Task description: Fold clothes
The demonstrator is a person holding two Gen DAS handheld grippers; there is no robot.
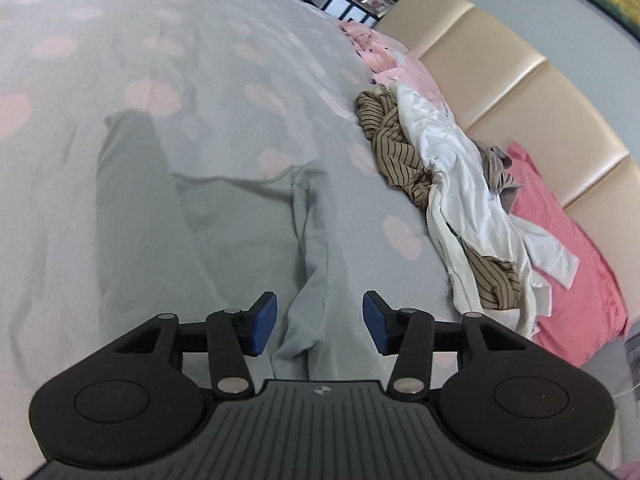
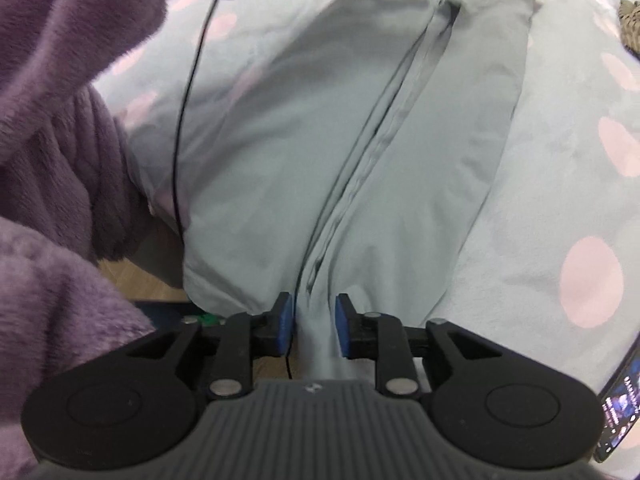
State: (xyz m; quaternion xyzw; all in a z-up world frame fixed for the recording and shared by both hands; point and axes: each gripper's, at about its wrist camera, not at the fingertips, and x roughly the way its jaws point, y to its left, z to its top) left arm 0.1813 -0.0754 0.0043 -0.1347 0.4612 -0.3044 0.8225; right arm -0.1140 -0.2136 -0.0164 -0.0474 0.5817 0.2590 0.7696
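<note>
- Broadly, a bed (image 1: 200, 40) with a pale grey cover dotted with pink spots is carrying everything, and a padded beige headboard (image 1: 500, 80) is running along its far side.
- A heap of unfolded clothes (image 1: 460, 184) is lying against that headboard: a white garment, a brown striped one (image 1: 394, 140), and pink bedding beneath them.
- A grey-green garment (image 2: 280, 120) is lying spread on the bed cover nearest the person, a long seam (image 2: 384, 136) running down its middle where two edges are meeting; one narrow part is stretching away alone in the left wrist view.
- A fuzzy purple sleeve (image 2: 52, 128) is filling the left of the right wrist view, with a thin black cable (image 2: 188, 100) hanging in front of it.
- The left hand-held gripper (image 1: 320, 322) is standing about half open over a ridge of the garment's cloth, its blue pads clear of the fabric on both sides, gripping nothing.
- The right hand-held gripper (image 2: 314, 322) is standing narrowly parted astride the gathered end of the garment; the pads are looking just off the cloth, so I judge the hold released.
- As a judgement, the cloth is looking light, thin and limp, likely to slump and wrinkle; pinching a hem or corner through both layers should be giving the surest hold.
</note>
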